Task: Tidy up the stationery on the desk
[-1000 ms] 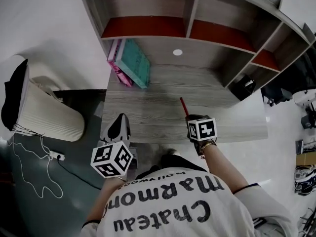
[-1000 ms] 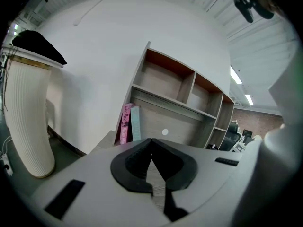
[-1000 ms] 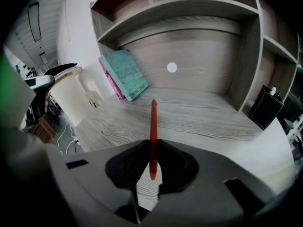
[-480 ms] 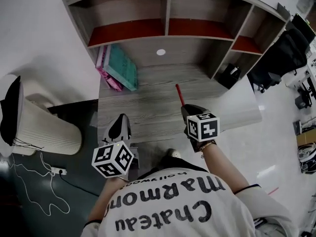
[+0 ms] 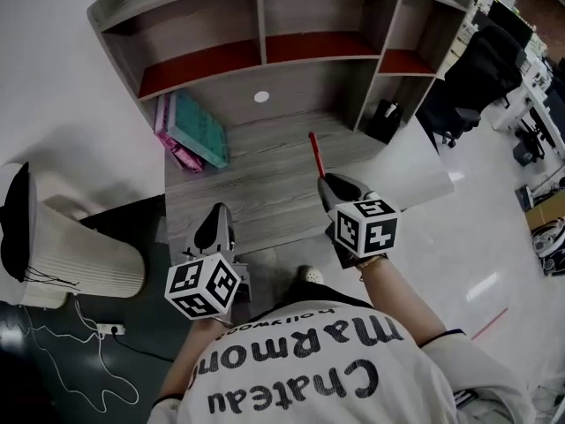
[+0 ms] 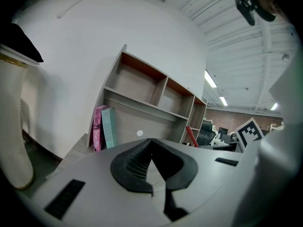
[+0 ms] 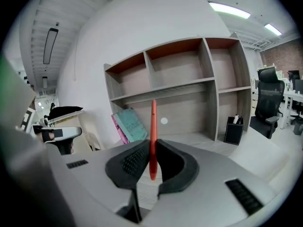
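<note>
One red pen (image 7: 152, 126): clamped near its lower end between the jaws of the right tool (image 7: 152, 151), with the long end stood upward. It is held above the bench (image 5: 265, 193), apparently so that it can be carried.
Right tool: narrowed onto the pen and aimed toward the shelves (image 5: 265, 25).
Black pen pot (image 5: 384, 120): stood at the bench's right rear, beneath the shelves. It is judged the likely home for the pen.
Left tool (image 6: 151, 142): jaws together on nothing, held low by the near bench edge, judged to be out of the way.
Books (image 5: 196, 131): leaned at the left rear, seemingly already stored.
</note>
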The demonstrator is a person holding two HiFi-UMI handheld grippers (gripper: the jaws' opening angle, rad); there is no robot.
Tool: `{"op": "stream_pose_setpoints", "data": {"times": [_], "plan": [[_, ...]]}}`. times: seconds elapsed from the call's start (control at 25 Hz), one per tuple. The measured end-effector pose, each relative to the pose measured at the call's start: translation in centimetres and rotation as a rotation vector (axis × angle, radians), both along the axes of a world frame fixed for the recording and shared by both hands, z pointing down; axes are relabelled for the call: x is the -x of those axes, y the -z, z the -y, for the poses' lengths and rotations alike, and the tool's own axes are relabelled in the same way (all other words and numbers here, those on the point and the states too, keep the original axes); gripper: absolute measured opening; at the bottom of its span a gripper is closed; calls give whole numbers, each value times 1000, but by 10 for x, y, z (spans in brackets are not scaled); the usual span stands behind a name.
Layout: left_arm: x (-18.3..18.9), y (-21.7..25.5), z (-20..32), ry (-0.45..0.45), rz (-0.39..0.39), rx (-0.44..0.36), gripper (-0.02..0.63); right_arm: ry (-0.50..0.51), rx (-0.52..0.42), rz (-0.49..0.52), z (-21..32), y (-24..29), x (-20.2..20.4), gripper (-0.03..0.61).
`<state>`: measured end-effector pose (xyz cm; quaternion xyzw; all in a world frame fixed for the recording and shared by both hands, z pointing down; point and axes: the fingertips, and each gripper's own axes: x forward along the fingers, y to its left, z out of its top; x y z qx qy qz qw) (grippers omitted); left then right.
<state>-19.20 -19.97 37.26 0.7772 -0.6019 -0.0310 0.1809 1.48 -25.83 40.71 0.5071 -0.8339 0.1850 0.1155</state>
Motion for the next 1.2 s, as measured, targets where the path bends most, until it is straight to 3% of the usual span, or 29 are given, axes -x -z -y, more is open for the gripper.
{"op": "stream_pose_setpoints", "data": {"times": [0.52, 1.2], "plan": [[-28, 11, -21, -150, -8, -38, 11, -128, -145, 44, -55, 36, -22, 55], [-75, -5, -17, -281, -4, -5, 11, -256, -163, 16, -82, 34, -68, 55]]}}
